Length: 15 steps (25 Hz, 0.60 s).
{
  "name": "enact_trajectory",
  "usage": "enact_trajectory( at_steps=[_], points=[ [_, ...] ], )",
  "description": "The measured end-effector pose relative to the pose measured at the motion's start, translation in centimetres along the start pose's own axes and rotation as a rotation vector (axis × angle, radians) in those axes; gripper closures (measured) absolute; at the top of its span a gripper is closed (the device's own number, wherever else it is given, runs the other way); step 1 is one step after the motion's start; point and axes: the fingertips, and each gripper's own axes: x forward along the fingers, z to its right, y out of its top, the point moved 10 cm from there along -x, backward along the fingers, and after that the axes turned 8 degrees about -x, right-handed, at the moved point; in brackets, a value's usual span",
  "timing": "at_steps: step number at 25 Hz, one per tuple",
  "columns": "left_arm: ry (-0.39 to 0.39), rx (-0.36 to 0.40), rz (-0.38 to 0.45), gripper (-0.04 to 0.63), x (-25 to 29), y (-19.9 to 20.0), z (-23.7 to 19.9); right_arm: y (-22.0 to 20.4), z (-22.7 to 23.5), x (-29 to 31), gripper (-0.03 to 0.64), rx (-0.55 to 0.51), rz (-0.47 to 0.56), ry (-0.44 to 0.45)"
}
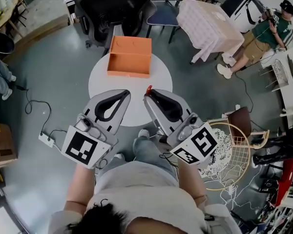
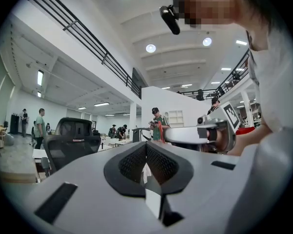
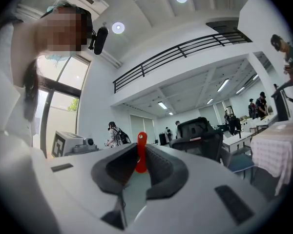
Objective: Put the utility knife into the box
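An open orange box (image 1: 129,57) sits on the far part of a small round white table (image 1: 100,77). My right gripper (image 1: 147,95) is held above the table's near half, shut on a red utility knife (image 1: 149,88). In the right gripper view the knife (image 3: 141,155) stands upright between the dark pads, its end poking above the right gripper (image 3: 139,156). My left gripper (image 1: 126,93) hovers beside it on the left, jaws together with nothing in them. The left gripper view shows the left gripper (image 2: 146,147) closed and aimed out at the room.
A black office chair (image 1: 117,6) stands just behind the table. A table with a checked cloth (image 1: 210,26) and a seated person (image 1: 263,30) are at the back right. On the floor are a wire chair (image 1: 232,150) at the right, and a power strip (image 1: 46,140) and cardboard box (image 1: 0,145) at the left.
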Motion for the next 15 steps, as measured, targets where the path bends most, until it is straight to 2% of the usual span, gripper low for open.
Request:
enact_trajectory(
  at_steps=[3, 7, 10, 15],
  points=[
    [0.032, -0.012, 0.004, 0.586, 1.6, 0.4, -0.5, 0.3, 2.2, 0.7, 0.558, 0.004, 0.000, 0.033],
    [0.079, -0.002, 0.073, 0.586, 3.5, 0.9, -1.5, 0.2, 4.8, 1.8, 0.558, 0.005, -0.003, 0.087],
    [0.115, 0.004, 0.057, 0.586, 4.7, 0.8, -2.0, 0.0, 6.6, 2.5, 0.558, 0.011, -0.001, 0.120],
    [0.165, 0.009, 0.078, 0.586, 7.2, 0.9, -2.6, -0.1, 9.8, 3.5, 0.558, 0.013, -0.005, 0.181]
  ],
)
